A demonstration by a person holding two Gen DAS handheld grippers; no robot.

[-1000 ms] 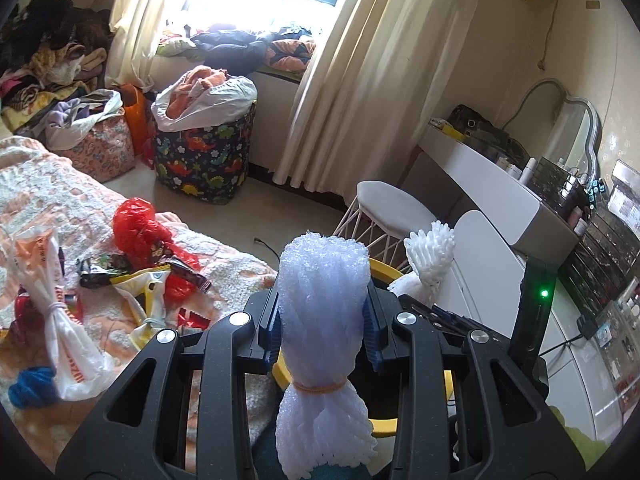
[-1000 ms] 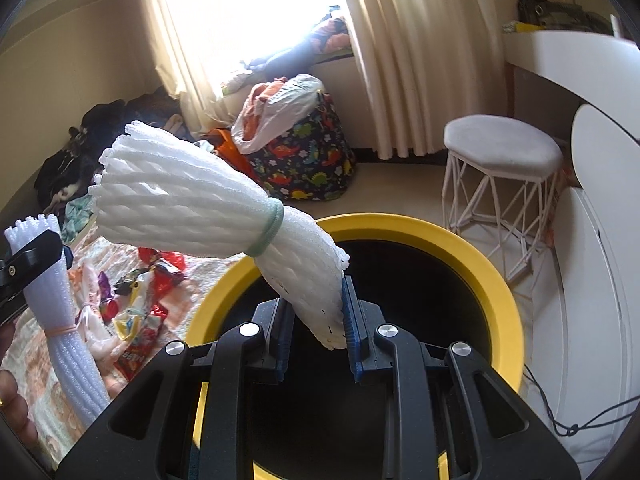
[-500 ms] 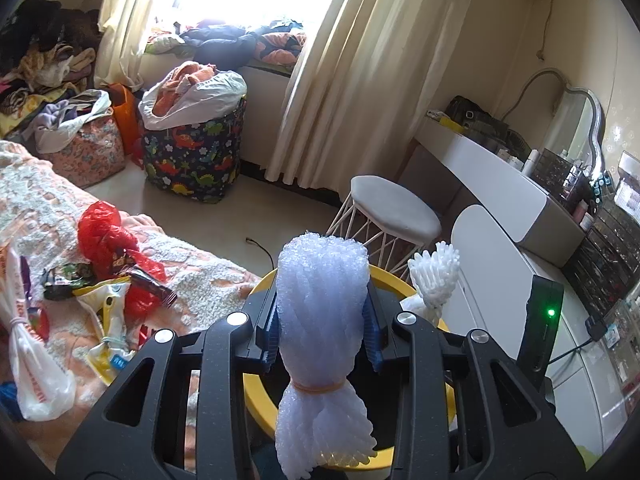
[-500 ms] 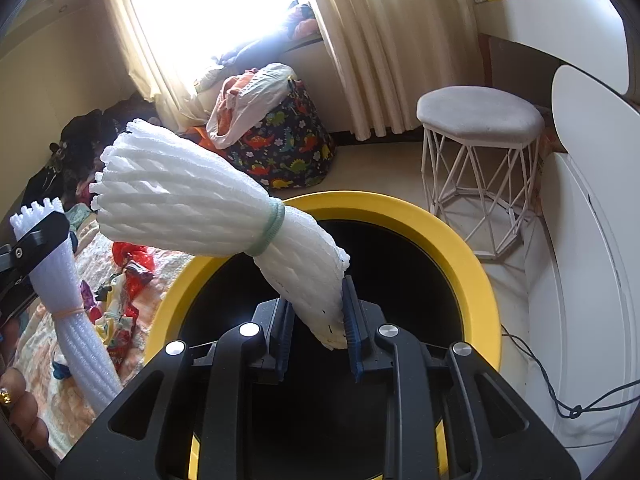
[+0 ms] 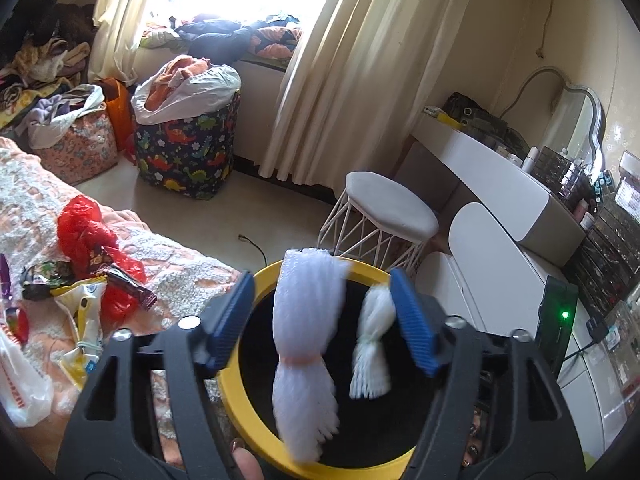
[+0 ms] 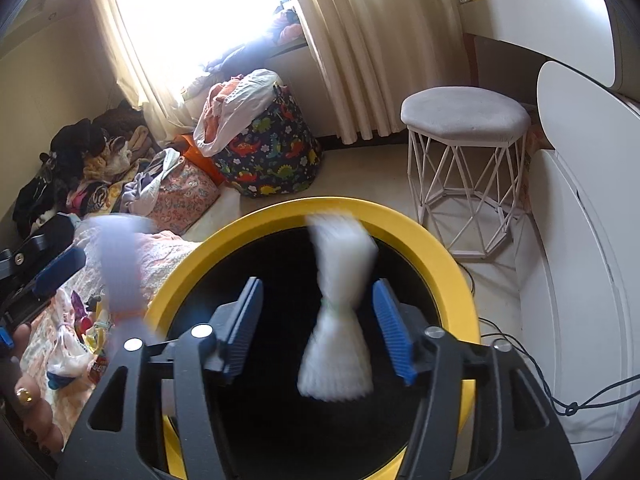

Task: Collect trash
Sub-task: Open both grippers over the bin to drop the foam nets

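Both your grippers just opened: the left gripper (image 5: 322,320) let go of its bluish foam-net bundle (image 5: 306,356) and the right gripper (image 6: 318,328) its white foam-net bundle (image 6: 338,312), each a blurred mesh sleeve pinched at the waist by a band. Jaws stood wide, ribbed blue pads clear of both. Bundles hung loose over the round yellow-rimmed bin (image 6: 452,264) with its black interior.
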